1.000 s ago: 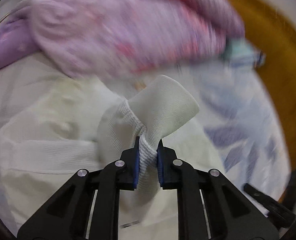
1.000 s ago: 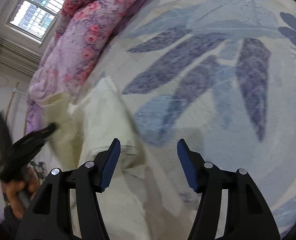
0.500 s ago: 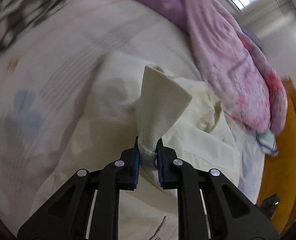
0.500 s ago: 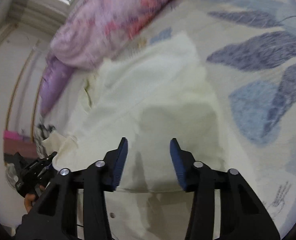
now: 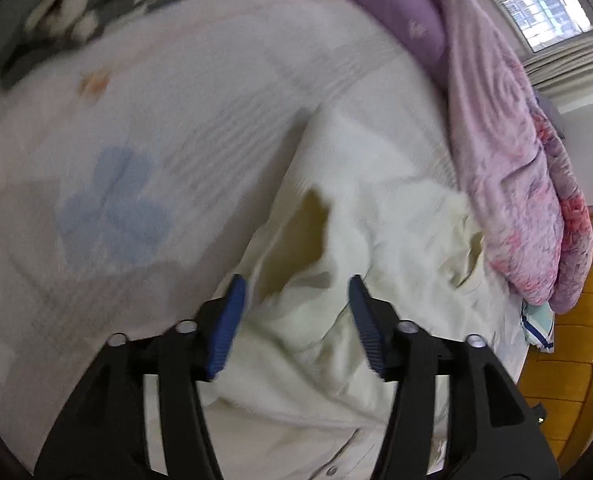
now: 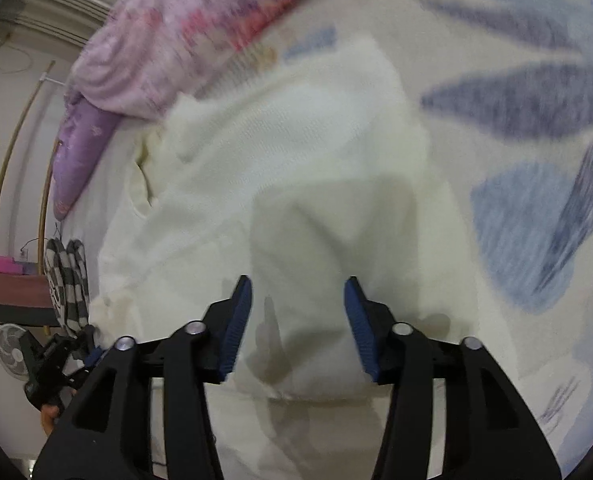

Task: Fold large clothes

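Note:
A large cream-white knit garment [image 5: 376, 208] lies rumpled on the bed, with a loose fold just ahead of my left gripper [image 5: 296, 312]. That gripper is open and empty, its blue pads on either side of the fold without touching it. In the right wrist view the same garment [image 6: 296, 140] spreads across the sheet. My right gripper [image 6: 298, 316] is open and empty, low over the garment's near folded edge. The left gripper also shows in the right wrist view [image 6: 92, 350], at the garment's far left corner.
A pink floral quilt [image 5: 516, 160] and a purple pillow [image 5: 396, 12] lie along the far side of the bed. A grey-and-white checked cloth [image 5: 76, 12] sits at the upper left. A wooden headboard [image 5: 576, 340] stands at the right. The sheet [image 6: 536, 100] has blue leaf prints.
My left gripper has opened and let go of the cream sleeve end, which has dropped onto the garment. My right gripper has opened wider and moved closer over the garment.

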A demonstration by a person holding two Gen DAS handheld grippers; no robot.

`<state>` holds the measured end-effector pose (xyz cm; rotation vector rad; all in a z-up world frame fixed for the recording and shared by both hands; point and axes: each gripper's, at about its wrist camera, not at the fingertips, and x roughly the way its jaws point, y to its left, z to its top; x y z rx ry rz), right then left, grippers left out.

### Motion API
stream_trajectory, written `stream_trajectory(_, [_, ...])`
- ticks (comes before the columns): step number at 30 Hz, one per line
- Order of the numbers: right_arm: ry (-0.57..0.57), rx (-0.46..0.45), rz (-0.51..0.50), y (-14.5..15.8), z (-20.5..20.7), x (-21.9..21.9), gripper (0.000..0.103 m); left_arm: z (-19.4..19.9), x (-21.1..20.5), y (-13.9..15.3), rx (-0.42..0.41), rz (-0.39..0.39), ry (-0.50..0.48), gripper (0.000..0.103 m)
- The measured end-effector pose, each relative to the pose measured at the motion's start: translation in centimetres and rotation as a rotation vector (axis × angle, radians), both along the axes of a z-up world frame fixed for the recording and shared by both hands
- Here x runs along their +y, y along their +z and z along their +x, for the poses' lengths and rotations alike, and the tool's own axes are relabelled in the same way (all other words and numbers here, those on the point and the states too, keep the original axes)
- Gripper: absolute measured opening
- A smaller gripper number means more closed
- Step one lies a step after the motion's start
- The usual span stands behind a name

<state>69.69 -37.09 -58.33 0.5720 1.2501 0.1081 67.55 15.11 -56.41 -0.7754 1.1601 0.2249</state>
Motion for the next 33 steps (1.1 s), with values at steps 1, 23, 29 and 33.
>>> stream_trajectory(1, [-0.004,-0.015,-0.020,0.4,0.6,-0.3,0.053,0.6,0.1,0.3,-0.004,0.014,-0.015,0.062])
stream_trajectory(23, [-0.090,-0.021,0.023,-5.8,14.2,-5.0,0.042,16.1,-0.3,-5.9,0.172,0.250,-0.253,0.038])
stream_trajectory(29, [-0.012,-0.139,0.021,-1.7,13.0,-4.0,0.015,14.5,-2.1,-1.8,0.029,0.289,-0.306,0.012])
stream_trajectory(33, [-0.025,-0.262,0.079,3.7,8.5,-5.3,0.014,10.7,-2.3,3.3,-0.089,0.286,-0.318,0.012])
